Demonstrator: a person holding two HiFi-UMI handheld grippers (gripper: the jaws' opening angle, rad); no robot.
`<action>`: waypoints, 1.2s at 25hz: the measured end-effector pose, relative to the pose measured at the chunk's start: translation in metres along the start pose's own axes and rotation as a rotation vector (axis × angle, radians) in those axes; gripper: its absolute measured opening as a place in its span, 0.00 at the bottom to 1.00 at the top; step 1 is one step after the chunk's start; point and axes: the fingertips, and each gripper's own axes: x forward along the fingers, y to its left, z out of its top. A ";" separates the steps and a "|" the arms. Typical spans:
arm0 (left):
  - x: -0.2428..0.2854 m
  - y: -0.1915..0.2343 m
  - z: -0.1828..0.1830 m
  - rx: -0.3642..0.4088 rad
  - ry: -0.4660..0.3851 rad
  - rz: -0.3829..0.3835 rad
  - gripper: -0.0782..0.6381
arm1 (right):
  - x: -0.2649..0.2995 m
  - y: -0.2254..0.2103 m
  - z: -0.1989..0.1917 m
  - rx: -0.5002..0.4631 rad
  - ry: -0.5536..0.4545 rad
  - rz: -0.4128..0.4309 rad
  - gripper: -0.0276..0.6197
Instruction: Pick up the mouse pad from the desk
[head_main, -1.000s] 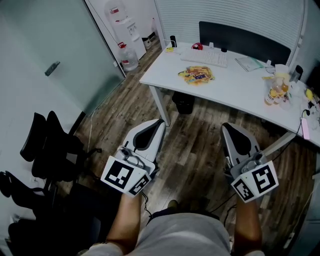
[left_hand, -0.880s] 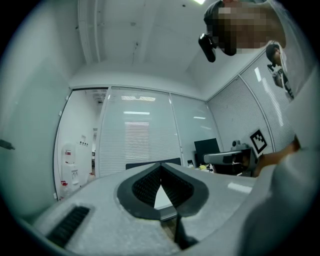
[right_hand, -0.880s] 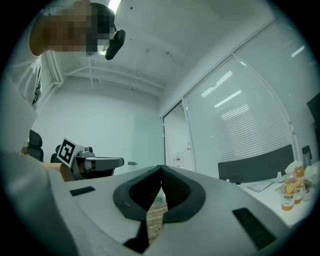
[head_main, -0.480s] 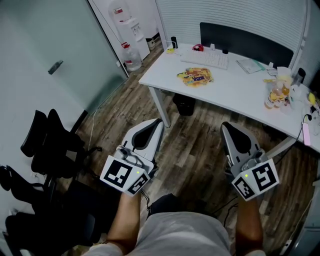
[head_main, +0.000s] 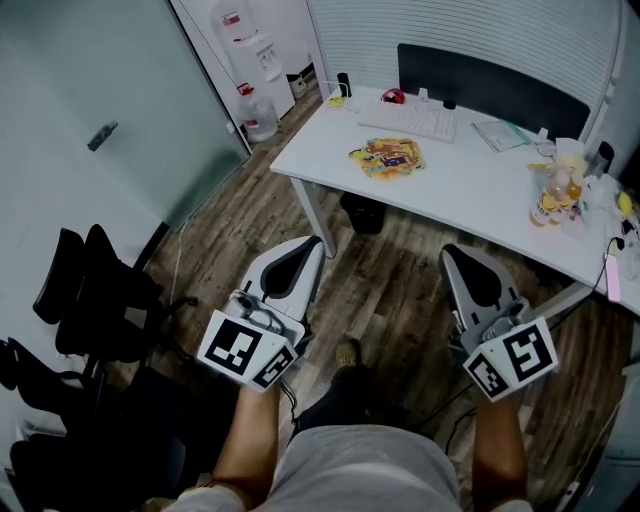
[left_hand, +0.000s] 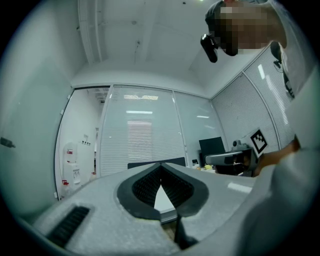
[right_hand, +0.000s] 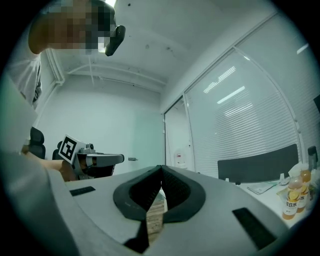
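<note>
Office rm: white tabletop (head_main: 470, 185) w/ keyboard (head_main: 408, 117), dark divider screen (head_main: 490, 85) behind, glass partition (head_main: 90, 90), blinds (head_main: 470, 35), water cooler (head_main: 256, 52) in corner, black swivel chairs (head_main: 95, 300) at left.

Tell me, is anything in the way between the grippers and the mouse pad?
Nothing visible does. Only wooden floor lies between the left gripper, the right gripper and the desk; the mouse pad sits near its front edge, the keyboard behind it.

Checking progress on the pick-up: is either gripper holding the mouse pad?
No: the mouse pad lies on the desk, while the left gripper and right gripper hang shut and empty above the floor.
</note>
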 end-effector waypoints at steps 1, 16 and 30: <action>0.004 0.004 -0.001 0.001 0.000 -0.003 0.13 | 0.005 -0.003 -0.001 -0.001 0.001 -0.002 0.06; 0.076 0.118 -0.029 -0.015 0.003 -0.038 0.13 | 0.123 -0.051 -0.022 -0.023 0.051 -0.052 0.06; 0.138 0.215 -0.065 -0.020 0.031 -0.126 0.13 | 0.229 -0.088 -0.048 -0.032 0.093 -0.131 0.06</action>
